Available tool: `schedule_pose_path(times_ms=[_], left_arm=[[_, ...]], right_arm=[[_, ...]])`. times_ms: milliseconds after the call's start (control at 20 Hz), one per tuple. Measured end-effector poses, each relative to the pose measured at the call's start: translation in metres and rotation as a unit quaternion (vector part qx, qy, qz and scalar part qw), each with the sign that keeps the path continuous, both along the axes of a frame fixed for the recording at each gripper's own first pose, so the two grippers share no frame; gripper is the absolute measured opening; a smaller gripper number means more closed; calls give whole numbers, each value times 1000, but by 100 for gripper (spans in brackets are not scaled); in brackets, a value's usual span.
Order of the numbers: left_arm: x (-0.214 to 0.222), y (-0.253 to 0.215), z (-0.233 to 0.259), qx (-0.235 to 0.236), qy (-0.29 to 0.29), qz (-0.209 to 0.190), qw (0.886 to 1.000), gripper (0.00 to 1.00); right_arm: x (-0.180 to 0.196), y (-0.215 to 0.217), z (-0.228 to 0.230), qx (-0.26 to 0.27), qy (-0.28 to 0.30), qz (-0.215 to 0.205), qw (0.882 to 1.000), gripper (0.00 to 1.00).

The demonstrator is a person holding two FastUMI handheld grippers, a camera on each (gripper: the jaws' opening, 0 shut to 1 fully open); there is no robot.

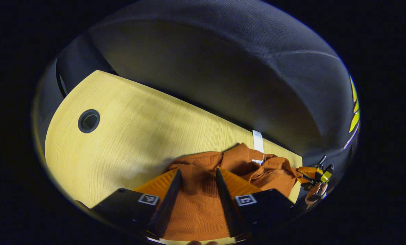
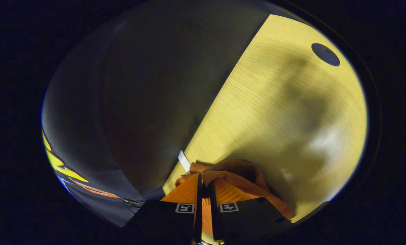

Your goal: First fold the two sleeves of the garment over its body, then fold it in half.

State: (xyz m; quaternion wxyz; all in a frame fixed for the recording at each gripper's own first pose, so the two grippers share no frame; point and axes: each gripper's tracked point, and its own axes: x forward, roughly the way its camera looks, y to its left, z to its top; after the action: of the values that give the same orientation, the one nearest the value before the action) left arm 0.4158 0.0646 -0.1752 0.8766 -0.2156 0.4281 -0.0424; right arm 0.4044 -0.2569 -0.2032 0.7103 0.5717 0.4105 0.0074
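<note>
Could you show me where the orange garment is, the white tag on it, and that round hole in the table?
orange garment (image 1: 196, 207): left gripper view, on the ribbed body between the gripper's fingers.
white tag (image 1: 258, 140): left gripper view, middle of the strip by the collar.
round hole (image 1: 89, 121): left gripper view, its dark centre in the table.

The left gripper (image 1: 198, 177) is held low, and its two fingers (image 1: 169, 194) stand wide apart. They point forward with a big gap between them, and they do not squeeze anything.

The right gripper (image 2: 204, 185) has its fingers (image 2: 184, 192) pulled in close, with just a thin gap left. A fold of orange cloth (image 2: 206, 211) sits in that gap, pinched from both sides.

In the left gripper view, the right gripper (image 1: 317, 174) also shows far off to the right. A hand (image 1: 314, 195) holds it from below, with its fingers curled around the handle.
</note>
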Motion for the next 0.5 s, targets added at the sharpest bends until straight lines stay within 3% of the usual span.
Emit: schedule_pose_path(times_ms=[50, 150, 200, 250, 350, 400, 450, 500], left_arm=[[1, -1, -1, 1, -1, 2, 1000, 86], [4, -5, 4, -16, -10, 18, 1000, 94], [5, -9, 6, -32, -13, 28, 999, 88], [6, -14, 6, -54, -11, 36, 998, 90], [5, -24, 6, -108, -1, 49, 993, 95], [3, -28, 8, -137, 3, 59, 989, 96], [4, -31, 14, -168, -3, 75, 983, 96], [9, -31, 25, -204, -20, 94, 974, 96]], right_arm=[[-2, 4, -2, -6, 2, -2, 1000, 14], [0, 6, 0, -5, -7, 0, 1000, 17], [2, 13, 6, 5, -12, 4, 1000, 12], [2, 15, 10, 9, -15, 5, 1000, 23], [3, 16, 12, 16, -21, -3, 1000, 27], [6, 16, 17, 28, -25, -9, 999, 19], [9, 15, 21, 45, -28, -18, 998, 33], [10, 12, 31, 64, -33, -24, 997, 37]])
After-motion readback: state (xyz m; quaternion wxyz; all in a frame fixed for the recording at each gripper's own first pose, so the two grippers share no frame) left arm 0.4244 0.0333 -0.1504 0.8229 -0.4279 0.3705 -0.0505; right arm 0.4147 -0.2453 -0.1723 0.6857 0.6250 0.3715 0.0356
